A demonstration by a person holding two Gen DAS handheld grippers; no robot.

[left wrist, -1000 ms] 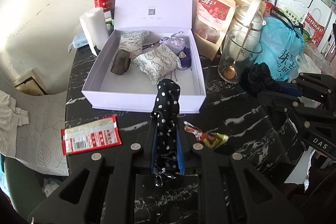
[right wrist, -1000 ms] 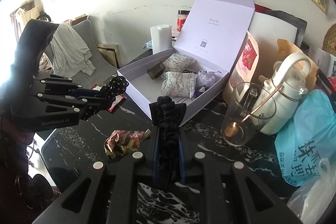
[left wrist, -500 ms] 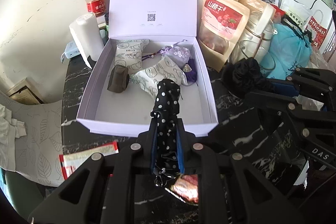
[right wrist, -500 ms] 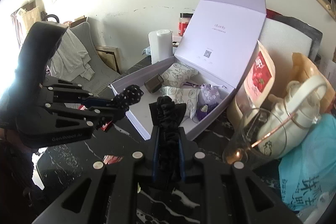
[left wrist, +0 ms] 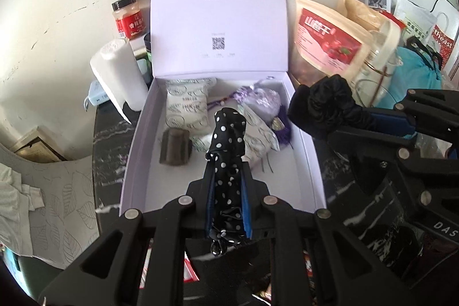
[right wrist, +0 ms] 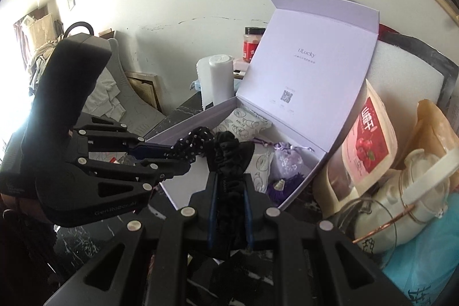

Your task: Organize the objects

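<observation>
My left gripper (left wrist: 228, 162) is shut on a black polka-dot scrunchie (left wrist: 228, 145), held over the front half of an open lilac gift box (left wrist: 134, 151). My right gripper (right wrist: 231, 162) is shut on a plain black scrunchie (right wrist: 232, 151) above the box's near right wall (right wrist: 298, 185). In the left wrist view the black scrunchie (left wrist: 324, 108) hangs by the box's right wall. In the right wrist view the polka-dot scrunchie (right wrist: 192, 145) sits just left of the black one. Inside the box lie patterned sachets (left wrist: 188, 111), a purple pouch (left wrist: 264, 99) and a small dark block (left wrist: 175, 146).
The box stands on a black marble table (left wrist: 109, 139). Left of it are a white paper roll (left wrist: 117, 76) and a red-labelled jar (left wrist: 129, 17). On the right crowd a red snack bag (left wrist: 327, 42), a glass jug (right wrist: 375, 220), a white kettle (right wrist: 416, 191) and a blue plastic bag (right wrist: 430, 257).
Both grippers have travelled forward from the table's front toward the box, each keeping its scrunchie. The polka-dot one now hangs over the box interior and the black one has reached the box's right side.
</observation>
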